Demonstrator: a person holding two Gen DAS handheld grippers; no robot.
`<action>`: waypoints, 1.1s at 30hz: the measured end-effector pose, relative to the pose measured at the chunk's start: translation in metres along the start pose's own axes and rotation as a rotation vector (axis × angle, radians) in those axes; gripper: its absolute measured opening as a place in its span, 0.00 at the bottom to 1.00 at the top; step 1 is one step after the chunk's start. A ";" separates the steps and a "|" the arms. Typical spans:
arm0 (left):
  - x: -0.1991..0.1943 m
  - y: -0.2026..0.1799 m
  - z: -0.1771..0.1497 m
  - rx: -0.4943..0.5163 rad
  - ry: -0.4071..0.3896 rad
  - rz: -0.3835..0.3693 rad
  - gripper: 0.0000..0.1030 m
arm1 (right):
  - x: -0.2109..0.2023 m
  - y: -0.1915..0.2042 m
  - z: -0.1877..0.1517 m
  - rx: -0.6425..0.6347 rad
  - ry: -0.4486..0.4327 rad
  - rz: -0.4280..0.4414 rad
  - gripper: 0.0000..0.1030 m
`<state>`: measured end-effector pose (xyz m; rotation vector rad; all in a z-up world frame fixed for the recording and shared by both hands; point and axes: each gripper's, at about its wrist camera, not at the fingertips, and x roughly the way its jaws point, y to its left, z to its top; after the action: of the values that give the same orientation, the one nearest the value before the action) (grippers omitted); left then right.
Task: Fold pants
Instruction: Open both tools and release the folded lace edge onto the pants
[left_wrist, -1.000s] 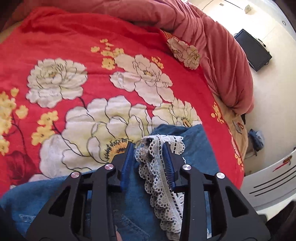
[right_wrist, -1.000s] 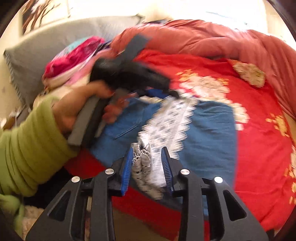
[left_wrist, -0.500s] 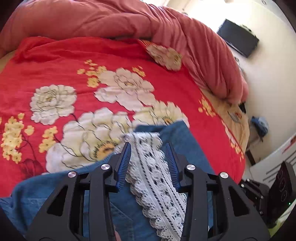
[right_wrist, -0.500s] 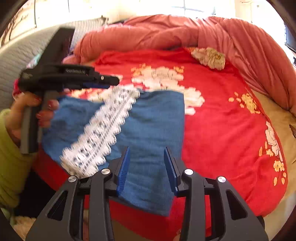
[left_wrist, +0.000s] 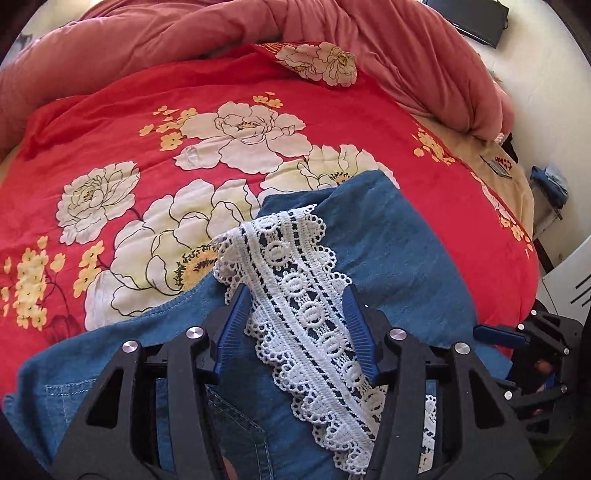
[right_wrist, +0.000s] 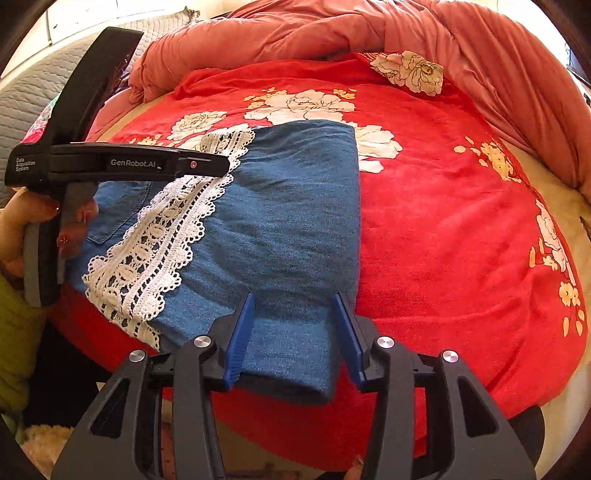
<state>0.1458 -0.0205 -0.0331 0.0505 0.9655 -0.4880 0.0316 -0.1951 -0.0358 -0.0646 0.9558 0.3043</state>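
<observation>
Right wrist view, item one: pants (right_wrist: 295, 221), blue denim, lay folded on the red floral bedspread (right_wrist: 443, 240), filling the frame from 9 to 6 o'clock, with a white lace trim (right_wrist: 155, 251) running along the side at 9 o'clock. We held the right gripper (right_wrist: 295, 336) just over the near corner at 6 o'clock, fingers apart, clamping nothing.

Item two: left gripper (left_wrist: 295, 332), fingers likewise apart, straddled the lace above the denim; whether the tips touched cloth we could not tell. From the right wrist we saw its black body at 9 o'clock in the left hand (right_wrist: 26, 221).

Handling, our judgement: denim soft but fairly heavy, holding a crease well, not slippery. Lace was light, openwork and liable to snag on the ribbed pads, so we judged the thick denim edges and corners the better hold.

Containers: none seen. A pink quilt (right_wrist: 332, 33) lay bunched at 12 o'clock.
</observation>
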 end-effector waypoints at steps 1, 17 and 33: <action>-0.001 0.000 0.000 -0.002 -0.001 0.001 0.48 | 0.000 0.000 0.000 0.001 0.000 0.001 0.42; -0.049 -0.017 -0.032 -0.066 -0.082 0.015 0.83 | -0.014 -0.010 -0.002 0.052 -0.025 0.032 0.63; -0.103 -0.008 -0.054 -0.110 -0.150 0.136 0.91 | -0.042 -0.010 0.007 0.094 -0.117 0.043 0.83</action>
<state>0.0524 0.0246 0.0197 -0.0197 0.8347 -0.3086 0.0176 -0.2130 0.0018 0.0593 0.8549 0.2987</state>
